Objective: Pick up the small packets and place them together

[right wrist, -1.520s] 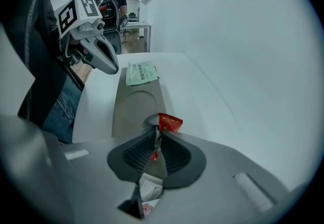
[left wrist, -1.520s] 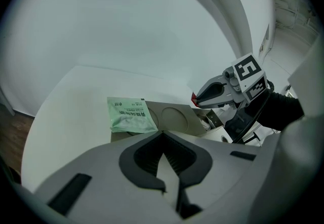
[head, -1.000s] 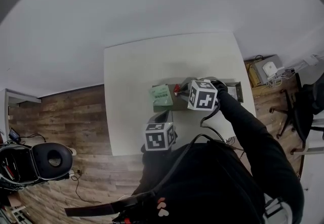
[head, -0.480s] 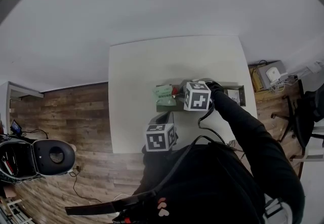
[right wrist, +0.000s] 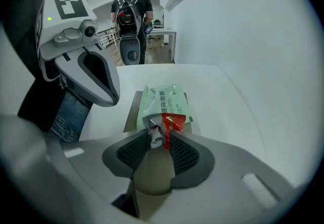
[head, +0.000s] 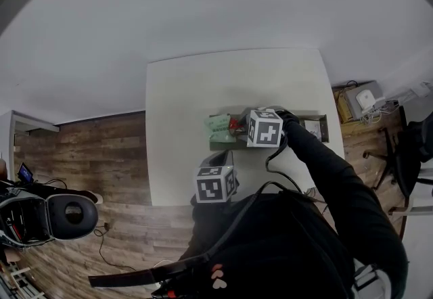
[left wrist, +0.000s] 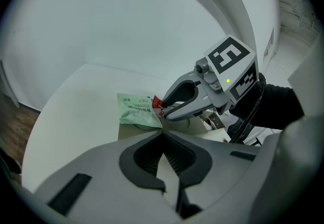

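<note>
**Operator:** What has my right gripper (right wrist: 162, 132) got?

**Spotter:** Your right gripper sits low in the middle of its own view. Its jaws have just been opening and stand narrowly parted. The red packet (right wrist: 174, 122) is between their tips, over the tray (right wrist: 132, 111).

**Operator:** And the green packet (right wrist: 169, 102)?

**Spotter:** It lies just above the red one in that frame. It rests on the tray's far end, with the white worktop (right wrist: 212, 91) around it.

**Operator:** And my left gripper (left wrist: 163, 134)?

**Spotter:** Your left gripper is at the bottom of its own view, jaws together with nothing between them. It points toward both packets and touches neither.
</note>
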